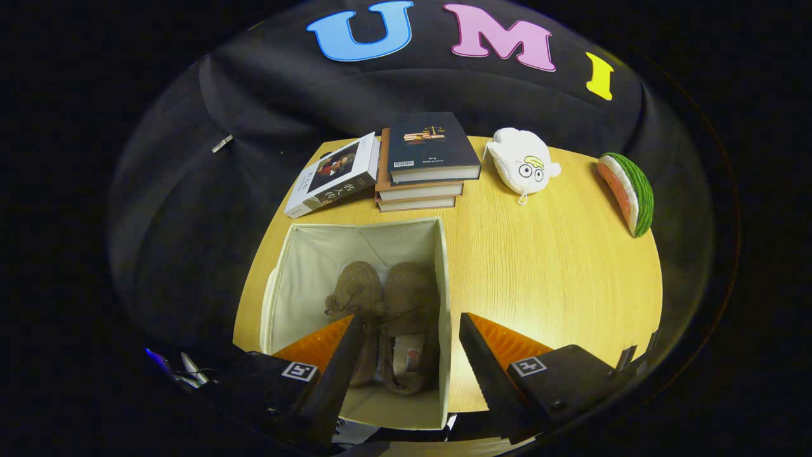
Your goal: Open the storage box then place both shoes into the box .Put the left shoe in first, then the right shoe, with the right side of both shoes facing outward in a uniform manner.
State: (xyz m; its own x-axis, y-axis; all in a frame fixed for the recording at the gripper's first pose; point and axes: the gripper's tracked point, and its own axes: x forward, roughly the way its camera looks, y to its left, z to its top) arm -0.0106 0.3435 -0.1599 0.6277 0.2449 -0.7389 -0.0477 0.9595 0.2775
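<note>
Gripper view shows the tool (409, 346) with fingers spread apart, gripping nothing, poised over the open storage box (444, 285) low in the frame. Two brown fuzzy shoes (387, 304) lie side by side inside — between and just beyond the fingertips. Bare desk (545, 266) opens to the right; books (419, 165), a white plush (523, 162) and a watermelon-slice toy (628, 190) line the upper frame.

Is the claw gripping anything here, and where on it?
Nothing: the claw is open above the cream fabric storage box, where both brown shoes lie.
</note>
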